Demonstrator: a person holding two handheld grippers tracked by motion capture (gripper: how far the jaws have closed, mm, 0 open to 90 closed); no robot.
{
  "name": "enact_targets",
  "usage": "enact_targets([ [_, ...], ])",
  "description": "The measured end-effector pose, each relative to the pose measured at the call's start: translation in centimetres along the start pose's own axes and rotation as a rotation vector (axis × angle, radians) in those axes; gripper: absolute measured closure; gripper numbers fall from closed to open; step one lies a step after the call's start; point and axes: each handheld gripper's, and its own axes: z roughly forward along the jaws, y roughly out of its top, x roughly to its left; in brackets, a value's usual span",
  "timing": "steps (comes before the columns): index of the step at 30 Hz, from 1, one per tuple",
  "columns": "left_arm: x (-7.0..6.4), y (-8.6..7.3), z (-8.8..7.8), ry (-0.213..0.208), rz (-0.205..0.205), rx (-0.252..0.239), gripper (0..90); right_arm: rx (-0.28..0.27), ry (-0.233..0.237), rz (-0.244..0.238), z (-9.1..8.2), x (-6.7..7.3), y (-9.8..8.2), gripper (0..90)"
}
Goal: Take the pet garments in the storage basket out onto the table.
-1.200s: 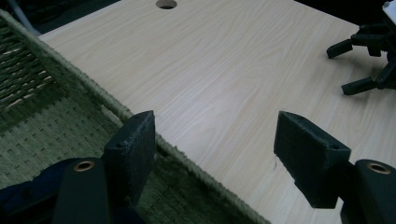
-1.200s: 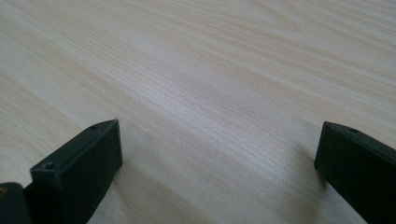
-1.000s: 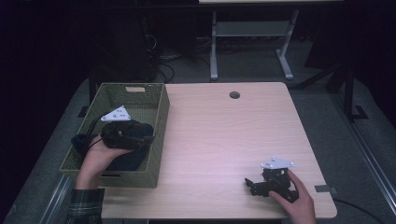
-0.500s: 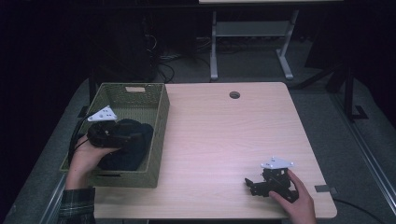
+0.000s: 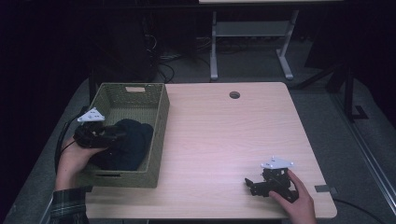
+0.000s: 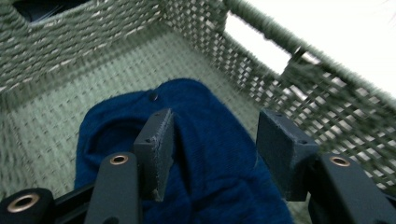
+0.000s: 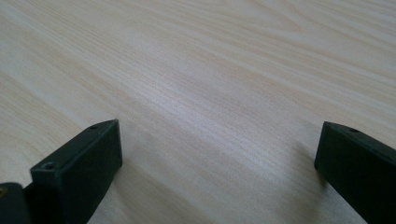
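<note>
A dark blue cloth [image 5: 133, 140] lies bunched in the near half of a green woven basket [image 5: 161, 126] at the table's left. My left gripper [image 5: 114, 135] reaches into the basket from its left wall, jaws pointing right at the cloth. In the left gripper view the jaws [image 6: 215, 140] stand apart and have just been closing, with a raised fold of the cloth [image 6: 116, 130] between them and the basket wall [image 6: 70, 46] behind. My right gripper [image 5: 249, 184] rests near the table's front right, open [image 7: 217, 154] over the bare wooden table [image 7: 210, 70].
The basket has a handle slot in its far wall [image 5: 134, 89]. A round cable hole [image 5: 234, 94] sits at the table's far edge. Metal stand legs [image 5: 214, 51] rise on the floor behind the table.
My left gripper has moved left across the basket, from above the cloth's middle to its left edge, and more of the cloth shows. The right gripper has stayed put.
</note>
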Motion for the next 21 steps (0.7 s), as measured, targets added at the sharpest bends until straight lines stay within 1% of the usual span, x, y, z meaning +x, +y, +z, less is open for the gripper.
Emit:
enact_targets([
  [1, 0.1, -0.1, 0.1, 0.006, -0.004, 0.012, 45.9, 0.000, 0.000, 0.000, 0.0, 0.0, 0.0, 0.5],
  [6, 0.4, -0.5, 0.9, 0.032, 0.002, 0.079, 45.8, 0.000, 0.000, 0.000, 0.0, 0.0, 0.0, 0.4],
  [9, 0.4, -0.7, 1.3, 0.050, 0.021, 0.117, 45.1, 0.000, 0.000, 0.000, 0.0, 0.0, 0.0, 0.4],
  [10, 0.5, -0.7, 1.4, 0.055, 0.033, 0.134, 45.0, 0.000, 0.000, 0.000, 0.0, 0.0, 0.0, 0.4],
  [13, 0.5, -0.9, 2.0, 0.059, 0.043, 0.164, 44.5, 0.000, 0.000, 0.000, 0.0, 0.0, 0.0, 0.5],
  [21, 0.9, -1.6, 3.3, 0.066, 0.039, 0.239, 44.3, 0.000, 0.000, 0.000, 0.0, 0.0, 0.0, 0.5],
])
